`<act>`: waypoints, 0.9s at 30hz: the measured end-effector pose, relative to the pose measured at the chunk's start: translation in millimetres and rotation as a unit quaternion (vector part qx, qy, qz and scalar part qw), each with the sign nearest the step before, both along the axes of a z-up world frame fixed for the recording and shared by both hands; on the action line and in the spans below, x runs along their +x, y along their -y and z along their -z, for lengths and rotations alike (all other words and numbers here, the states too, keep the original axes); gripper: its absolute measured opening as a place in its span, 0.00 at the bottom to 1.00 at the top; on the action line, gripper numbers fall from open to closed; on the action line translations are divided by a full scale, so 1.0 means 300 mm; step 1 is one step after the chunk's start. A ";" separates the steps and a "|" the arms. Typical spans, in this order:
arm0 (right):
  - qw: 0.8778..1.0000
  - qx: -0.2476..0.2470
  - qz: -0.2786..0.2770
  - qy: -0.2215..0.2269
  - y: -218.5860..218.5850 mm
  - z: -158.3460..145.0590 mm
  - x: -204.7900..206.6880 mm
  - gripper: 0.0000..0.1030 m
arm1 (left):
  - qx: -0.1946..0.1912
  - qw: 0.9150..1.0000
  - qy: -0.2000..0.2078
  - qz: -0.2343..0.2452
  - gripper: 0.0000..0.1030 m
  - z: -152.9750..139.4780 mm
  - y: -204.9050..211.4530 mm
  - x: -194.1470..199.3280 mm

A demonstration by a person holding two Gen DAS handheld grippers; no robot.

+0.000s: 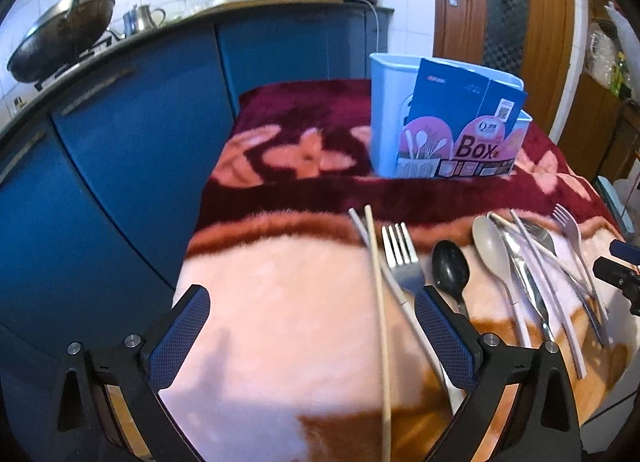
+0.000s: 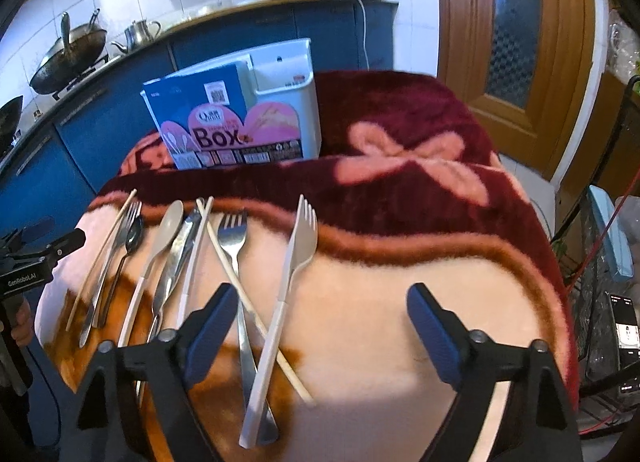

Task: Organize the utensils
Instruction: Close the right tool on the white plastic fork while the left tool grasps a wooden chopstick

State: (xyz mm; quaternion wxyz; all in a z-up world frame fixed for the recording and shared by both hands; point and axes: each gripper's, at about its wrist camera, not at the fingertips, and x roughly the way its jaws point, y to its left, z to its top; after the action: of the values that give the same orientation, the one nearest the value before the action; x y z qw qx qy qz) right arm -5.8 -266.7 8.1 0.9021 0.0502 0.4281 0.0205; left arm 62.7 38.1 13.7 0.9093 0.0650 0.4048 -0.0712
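Several utensils lie on a pink and maroon blanket (image 1: 280, 302): a wooden chopstick (image 1: 378, 302), a metal fork (image 1: 400, 258), a black spoon (image 1: 450, 268), a beige spoon (image 1: 494, 250), knives and a white fork (image 1: 572, 234). A light blue utensil holder (image 1: 386, 118) with a "Box" card (image 1: 464, 130) stands behind them. My left gripper (image 1: 312, 326) is open and empty, above the blanket left of the utensils. My right gripper (image 2: 320, 326) is open and empty, over the white fork (image 2: 296, 258) and a metal fork (image 2: 234, 238). The holder (image 2: 288, 102) stands at the back.
Blue kitchen cabinets (image 1: 120, 150) run along the left with a wok (image 1: 60, 34) and kettle on the counter. A wooden door (image 2: 516, 42) is at the right. A wire rack (image 2: 604, 302) stands beside the table's right edge.
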 end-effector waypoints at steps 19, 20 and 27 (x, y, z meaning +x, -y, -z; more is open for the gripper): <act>0.994 0.027 -0.037 -0.098 0.019 0.027 0.089 0.47 | -0.027 0.993 -0.116 0.008 0.49 0.074 -0.050 0.088; 0.994 0.026 -0.040 -0.100 0.016 0.028 0.095 0.45 | -0.032 0.992 -0.121 0.010 0.49 0.076 -0.051 0.092; 0.990 0.021 -0.056 -0.125 0.000 0.035 0.145 0.39 | -0.049 0.992 -0.112 0.035 0.48 0.029 -0.032 0.090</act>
State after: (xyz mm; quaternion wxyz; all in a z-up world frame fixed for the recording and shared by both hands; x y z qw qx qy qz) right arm 37.8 -266.8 -2.4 0.8375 0.0477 0.5394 0.0732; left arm 89.8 47.7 5.1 0.8572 0.0261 0.4976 -0.1299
